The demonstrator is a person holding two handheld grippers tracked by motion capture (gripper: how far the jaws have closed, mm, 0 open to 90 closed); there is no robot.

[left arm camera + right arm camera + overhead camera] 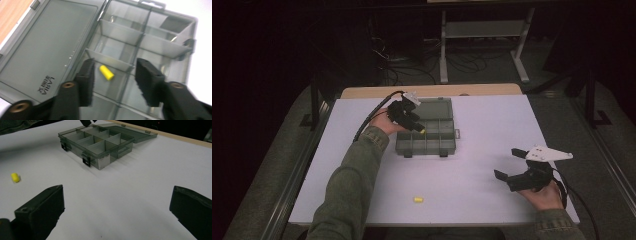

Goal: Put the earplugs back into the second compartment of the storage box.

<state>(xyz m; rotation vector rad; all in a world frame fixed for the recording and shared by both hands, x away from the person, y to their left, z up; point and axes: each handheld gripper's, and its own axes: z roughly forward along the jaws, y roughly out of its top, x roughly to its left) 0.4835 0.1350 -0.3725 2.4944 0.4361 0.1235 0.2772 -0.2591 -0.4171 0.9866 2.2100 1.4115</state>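
So the left gripper (416, 125) was parked over the grey compartment box (432, 142) in the upper middle of the high view, sleeve and hand coming up from the bottom left. In the left gripper view its two black jaws stood apart with a clear gap, and the little yellow cylinder (106, 72) lay on the floor of one compartment between them, not touched by either pad. It was slightly tilted, lying on its side, just below one of the dividers. So those tongs were open, nothing pinched. In the high view you could just make out that same yellow piece as a dot right at the gripper's tip.

The box's clear lid (47, 47) was flipped fully open and lay flat, taking up the left half of the left gripper view, with some small lettering near the lower edge. The wooden table edge (12, 15) peeked in at the upper left corner.

The right gripper (511, 166) sat at the lower right of the high view, well away from the box, held low over the white tabletop (482, 135). Its jaws were spread wide in the right gripper view, nothing between them but bare table, so open too.

A second yellow cylinder (417, 199) lay by itself on the table near the bottom middle of the high view; in the right gripper view it sat at the left edge.
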